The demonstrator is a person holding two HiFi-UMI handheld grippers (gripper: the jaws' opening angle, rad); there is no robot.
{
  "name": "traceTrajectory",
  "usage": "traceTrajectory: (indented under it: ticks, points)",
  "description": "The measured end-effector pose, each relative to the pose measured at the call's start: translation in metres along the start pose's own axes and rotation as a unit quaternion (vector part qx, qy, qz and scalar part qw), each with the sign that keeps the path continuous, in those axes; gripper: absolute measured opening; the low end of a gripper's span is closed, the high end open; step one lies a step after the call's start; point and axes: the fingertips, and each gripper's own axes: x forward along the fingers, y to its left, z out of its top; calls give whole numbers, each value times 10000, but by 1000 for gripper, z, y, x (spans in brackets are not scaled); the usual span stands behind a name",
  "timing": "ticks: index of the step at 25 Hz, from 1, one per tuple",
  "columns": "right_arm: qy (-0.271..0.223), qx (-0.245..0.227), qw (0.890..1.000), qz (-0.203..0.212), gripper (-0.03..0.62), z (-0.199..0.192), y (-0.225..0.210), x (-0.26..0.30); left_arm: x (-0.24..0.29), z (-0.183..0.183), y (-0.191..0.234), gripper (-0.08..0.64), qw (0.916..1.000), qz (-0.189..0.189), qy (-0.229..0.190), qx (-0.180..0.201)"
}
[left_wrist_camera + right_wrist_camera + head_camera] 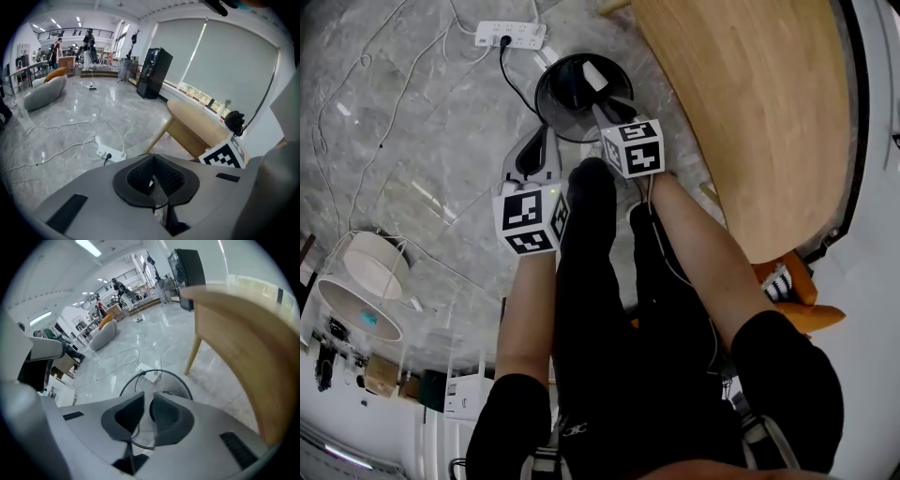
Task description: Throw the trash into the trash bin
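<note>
The black mesh trash bin (546,105) stands on the grey floor by the wooden table. My right gripper (598,86) points down into its mouth, and a pale bit of trash (593,77) shows at its tips. In the right gripper view the bin's rim (180,383) lies just beyond the right gripper (146,416), whose jaws stand close together on a thin translucent strip of trash (143,427). My left gripper (532,148) hangs beside the bin's near left rim. In its own view the left gripper (153,177) has its pads meeting on a thin white scrap (161,216).
A round wooden table (750,112) is right of the bin, its leg (192,355) close by. A white power strip (511,35) with cables lies on the floor beyond the bin. The person's black-trousered legs (609,281) stand just behind both grippers.
</note>
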Motion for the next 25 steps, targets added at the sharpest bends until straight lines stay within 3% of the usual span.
traceTrajectory:
  ticks: [1, 9, 12, 19, 22, 25]
  points:
    - [-175, -125, 9997, -78, 19, 7, 2, -12, -2, 4, -3, 14, 10000, -21, -43, -17]
    - [-1866, -435, 9808, -358, 11, 84, 24, -174, -45, 57, -64, 14, 9970, -208, -744, -106]
    - [-2476, -452, 9665, -495, 11, 115, 27, -248, -75, 91, -94, 14, 9929, -270, -1146, -176]
    - [-3630, -504, 9261, -894, 11, 174, 17, -440, -186, 189, -203, 14, 9765, -418, -2096, 287]
    - [-4045, -643, 9083, -850, 11, 198, 36, -516, -248, 231, -241, 14, 9662, -453, -2477, 551]
    - [-4270, -647, 8984, -794, 11, 209, 64, -584, -314, 256, -272, 14, 9607, -500, -2659, 616]
